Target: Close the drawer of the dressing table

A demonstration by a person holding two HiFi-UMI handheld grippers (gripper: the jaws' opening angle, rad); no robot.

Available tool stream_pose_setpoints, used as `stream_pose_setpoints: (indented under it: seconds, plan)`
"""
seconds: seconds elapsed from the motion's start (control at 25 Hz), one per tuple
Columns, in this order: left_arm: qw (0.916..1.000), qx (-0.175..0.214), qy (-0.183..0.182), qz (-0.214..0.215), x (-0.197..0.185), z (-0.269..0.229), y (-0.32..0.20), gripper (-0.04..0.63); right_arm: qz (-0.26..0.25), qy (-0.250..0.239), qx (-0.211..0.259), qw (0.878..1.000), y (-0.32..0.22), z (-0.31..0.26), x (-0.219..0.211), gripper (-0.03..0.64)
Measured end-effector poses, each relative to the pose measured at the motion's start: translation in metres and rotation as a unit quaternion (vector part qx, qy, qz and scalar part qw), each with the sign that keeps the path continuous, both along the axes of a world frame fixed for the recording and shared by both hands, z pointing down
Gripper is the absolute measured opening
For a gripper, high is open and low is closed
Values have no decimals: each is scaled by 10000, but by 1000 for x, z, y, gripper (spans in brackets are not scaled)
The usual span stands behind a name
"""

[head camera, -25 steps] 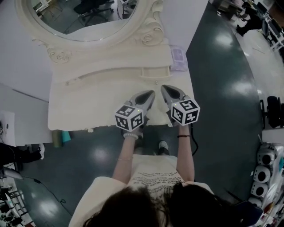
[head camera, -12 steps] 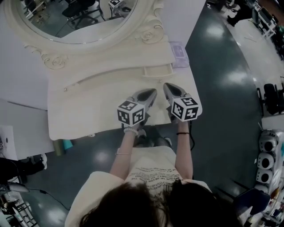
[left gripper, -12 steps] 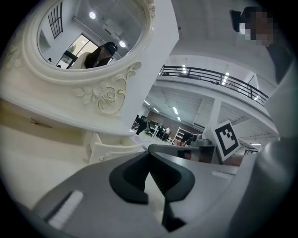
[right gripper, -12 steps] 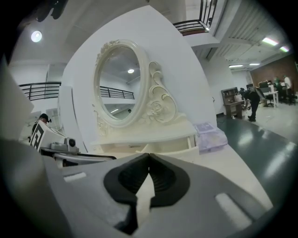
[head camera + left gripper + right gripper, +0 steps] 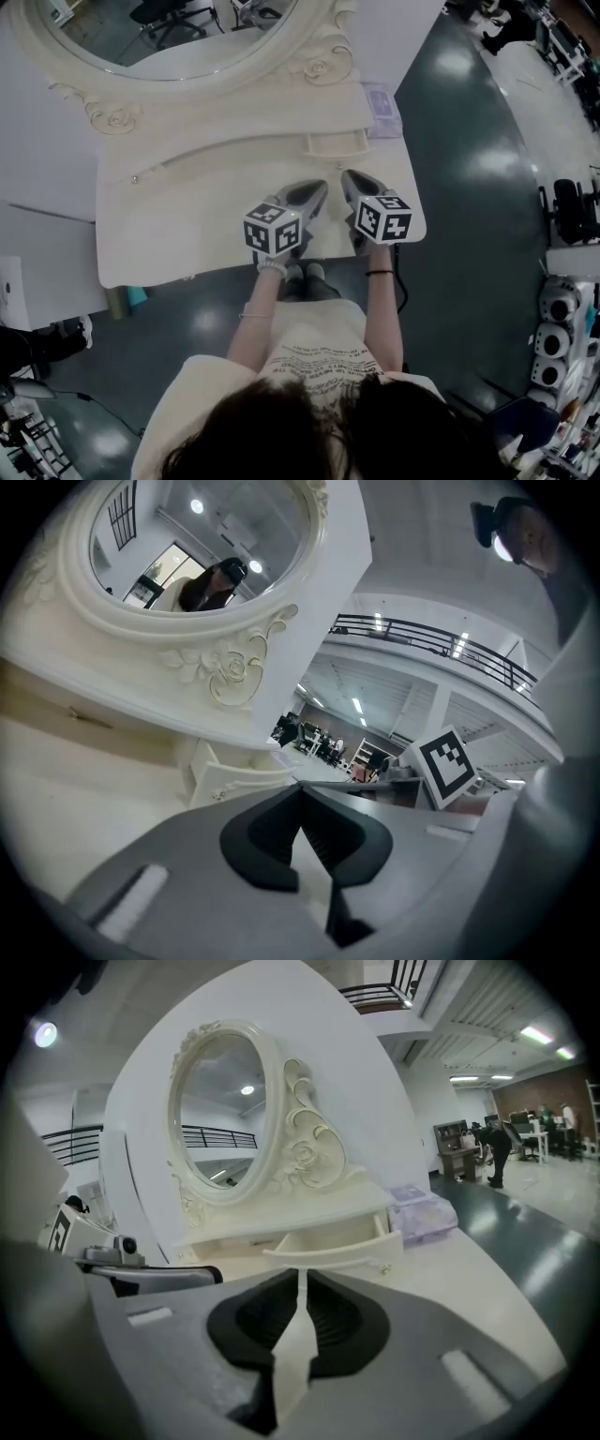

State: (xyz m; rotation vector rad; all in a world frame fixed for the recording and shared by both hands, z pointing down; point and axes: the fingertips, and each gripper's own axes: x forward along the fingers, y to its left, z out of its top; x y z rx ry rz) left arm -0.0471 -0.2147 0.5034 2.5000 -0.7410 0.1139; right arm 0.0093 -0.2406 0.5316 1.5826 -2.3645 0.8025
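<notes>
Dark glossy floor runs round the cream dressing table, whose oval mirror in its carved frame stands at the back. Under the mirror's right side, the small drawer stands pulled out from the low shelf, its inside showing in the right gripper view. A pale purple packet lies near it at the table's right rear corner. I hold both tongs low over the tabletop, side by side, in front of the drawer and apart from it. My left gripper has its jaws together, tips meeting with nothing between them. My right gripper points straight at the drawer front; its jaws are opening, a thin slit between the pads and nothing in it, only the tabletop showing through. From the left gripper view the drawer sits off to the left of the jaws.
</notes>
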Motion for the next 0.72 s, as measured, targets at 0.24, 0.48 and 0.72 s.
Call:
stream_pose_setpoints:
  seconds: [0.24,0.48,0.72]
  plan:
    - [9999,-139,38,-84,4,8,-7,0,1,61,-267,9996,-8,13,2,28]
    - [9995,-280,-13,-174,4,20,-12,0,33,48,-509,9987,-17,30,5,61]
    - [9992,-352,-35,-201,4,25,-15,0,16,41,-700,9975,-24,40,2,101]
